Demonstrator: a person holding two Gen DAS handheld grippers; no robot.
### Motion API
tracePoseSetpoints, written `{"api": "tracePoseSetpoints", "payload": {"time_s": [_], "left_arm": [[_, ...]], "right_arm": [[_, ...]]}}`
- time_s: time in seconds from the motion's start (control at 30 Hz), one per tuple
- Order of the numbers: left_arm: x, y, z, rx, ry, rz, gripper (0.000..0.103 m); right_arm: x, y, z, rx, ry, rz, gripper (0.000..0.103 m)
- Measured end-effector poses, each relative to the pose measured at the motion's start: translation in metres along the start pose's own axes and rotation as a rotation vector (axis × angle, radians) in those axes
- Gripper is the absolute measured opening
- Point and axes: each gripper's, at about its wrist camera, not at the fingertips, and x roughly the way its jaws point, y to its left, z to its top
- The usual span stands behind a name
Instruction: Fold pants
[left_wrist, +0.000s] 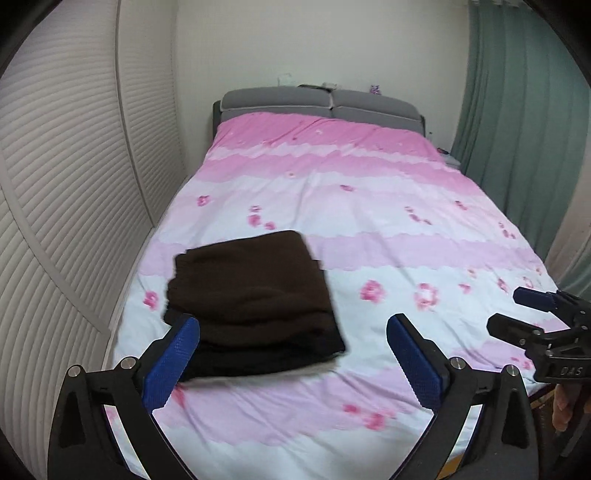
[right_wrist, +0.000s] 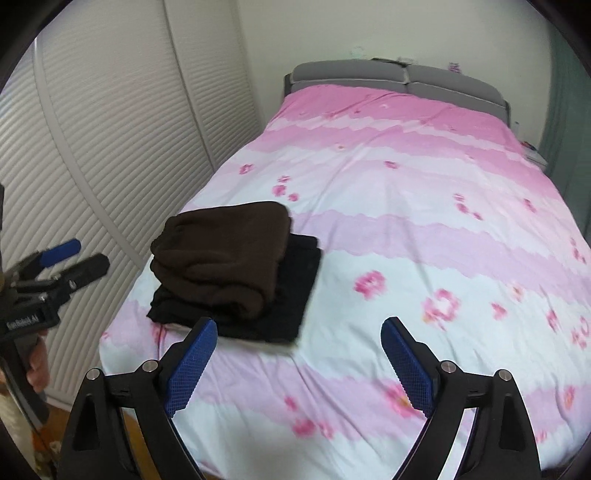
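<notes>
Two folded garments sit stacked on the near left part of a bed: brown pants (left_wrist: 251, 280) (right_wrist: 221, 258) folded into a thick rectangle, resting on top of a folded black garment (left_wrist: 273, 358) (right_wrist: 295, 291) whose edges stick out beneath them on the near and right sides. The stack lies flat on a pink and white floral duvet (left_wrist: 369, 229) (right_wrist: 406, 229) that covers the whole bed, close to the bed's left edge and near its foot.

Neither gripper touches the stack. The left gripper (left_wrist: 293, 362) hovers above the foot of the bed with its blue-padded fingers (left_wrist: 171, 365) spread wide and nothing between them; its left pad overlaps the stack's near corner in the left wrist view. The right gripper (right_wrist: 299, 365) hangs further right, also spread wide and empty, well apart from the pants. Each gripper appears at the edge of the other's camera, held by a hand (left_wrist: 563, 410) (right_wrist: 37, 369).

Beyond the bed stands a grey padded headboard (left_wrist: 321, 103) (right_wrist: 399, 79) against a pale wall. White louvred wardrobe doors (left_wrist: 74, 184) (right_wrist: 129, 129) run along the bed's left side, and a green curtain (left_wrist: 517, 110) hangs on the right.
</notes>
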Motion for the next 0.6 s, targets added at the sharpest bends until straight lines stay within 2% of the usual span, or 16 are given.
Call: {"api": "tracePoseSetpoints", "payload": {"time_s": [0.37,0.6], "left_arm": [[-0.076,-0.150,-0.033,0.007,-0.014,-0.121,0.103],[-0.126,-0.227,-0.053,0.024,-0.072,-0.135,0.103]], "right_arm": [[-0.142,-0.100,-0.073,0.063,-0.099,-0.075,0.091],[-0.225,-0.155,-0.112,0.091,-0.154,-0.095,0.091]]}}
